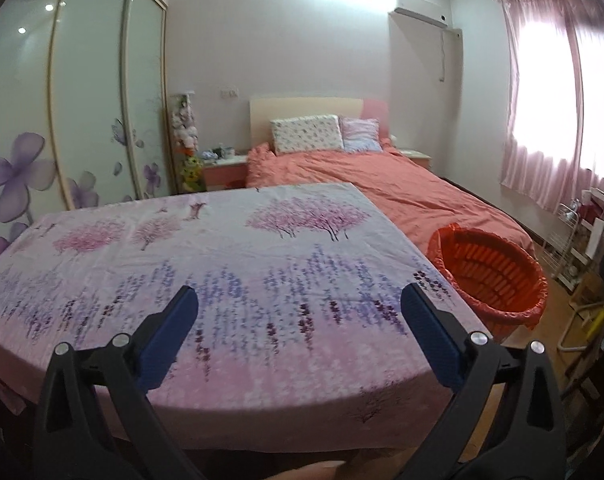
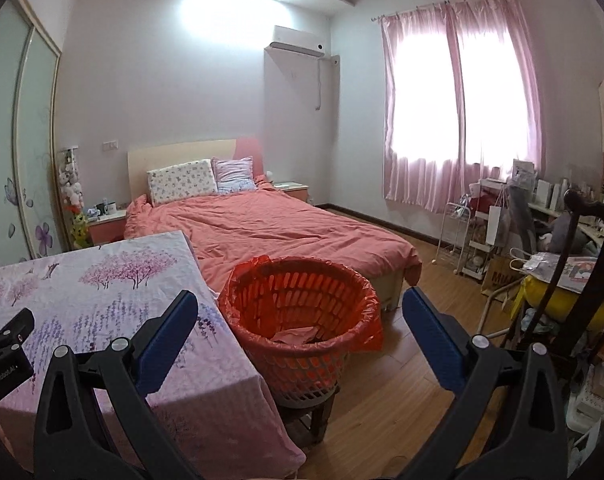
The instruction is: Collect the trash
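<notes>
Your left gripper (image 1: 299, 312) and right gripper (image 2: 299, 316) both gape, holding nothing. Crumpled paper trash (image 2: 297, 336) lies inside the red-lined basket (image 2: 358, 292), parked just beside the floral-clothed table (image 1: 221, 264) for easy drops.

- The table (image 1: 221, 264) wore a pink cloth printed with pink trees and purple flower sprays.
- The basket (image 2: 302, 356) was orange-red, lined with a red bag (image 2: 366, 332).
- The bed (image 2: 269, 228) was salmon.
- The curtains (image 2: 454, 96), upper right, were pink.
- The jaws' pads (image 1: 169, 344) were blue.
</notes>
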Action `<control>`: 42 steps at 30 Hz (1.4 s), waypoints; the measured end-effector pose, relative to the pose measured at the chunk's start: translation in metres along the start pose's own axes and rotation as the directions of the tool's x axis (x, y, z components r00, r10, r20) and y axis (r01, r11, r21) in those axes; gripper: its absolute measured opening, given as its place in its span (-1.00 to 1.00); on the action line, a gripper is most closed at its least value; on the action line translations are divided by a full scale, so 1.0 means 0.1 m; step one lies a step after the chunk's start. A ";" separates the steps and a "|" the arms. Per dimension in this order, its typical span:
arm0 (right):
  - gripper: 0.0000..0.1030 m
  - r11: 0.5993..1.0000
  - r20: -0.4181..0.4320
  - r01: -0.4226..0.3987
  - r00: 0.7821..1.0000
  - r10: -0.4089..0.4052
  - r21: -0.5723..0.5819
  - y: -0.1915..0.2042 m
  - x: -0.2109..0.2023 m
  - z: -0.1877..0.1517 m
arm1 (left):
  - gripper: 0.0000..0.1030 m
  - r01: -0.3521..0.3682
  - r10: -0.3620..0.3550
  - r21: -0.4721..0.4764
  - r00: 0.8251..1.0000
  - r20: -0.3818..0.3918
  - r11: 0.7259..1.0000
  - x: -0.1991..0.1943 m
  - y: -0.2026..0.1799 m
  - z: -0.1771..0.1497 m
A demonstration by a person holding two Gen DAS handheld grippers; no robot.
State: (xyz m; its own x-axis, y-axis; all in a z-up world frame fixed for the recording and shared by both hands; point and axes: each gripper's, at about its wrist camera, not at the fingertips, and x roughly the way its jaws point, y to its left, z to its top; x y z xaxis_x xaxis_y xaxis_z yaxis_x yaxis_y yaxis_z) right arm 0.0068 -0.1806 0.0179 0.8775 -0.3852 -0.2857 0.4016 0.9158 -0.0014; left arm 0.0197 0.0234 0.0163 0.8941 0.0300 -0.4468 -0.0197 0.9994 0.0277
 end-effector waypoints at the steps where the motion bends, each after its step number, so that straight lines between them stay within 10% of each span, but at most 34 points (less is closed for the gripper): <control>1: 0.96 1.000 -0.002 0.001 1.000 -0.001 -0.001 0.01 0.00 0.00 | 0.92 -0.017 0.017 0.006 1.000 0.013 1.000 -0.04 0.00 -0.03; 42: 0.96 0.999 -0.183 0.032 0.982 -0.034 -0.013 0.05 0.02 -0.32 | 0.92 0.003 -0.009 -0.058 0.994 -0.106 0.998 0.02 -0.02 -0.28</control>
State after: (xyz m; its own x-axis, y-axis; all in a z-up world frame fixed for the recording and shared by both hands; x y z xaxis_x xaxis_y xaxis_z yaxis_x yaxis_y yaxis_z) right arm 0.0025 -0.1730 -0.0139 0.8002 -0.3890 -0.4565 0.4264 0.9043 -0.0233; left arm 0.0089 0.0224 -0.0100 0.8420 0.0223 -0.5390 -0.0431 0.9987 -0.0259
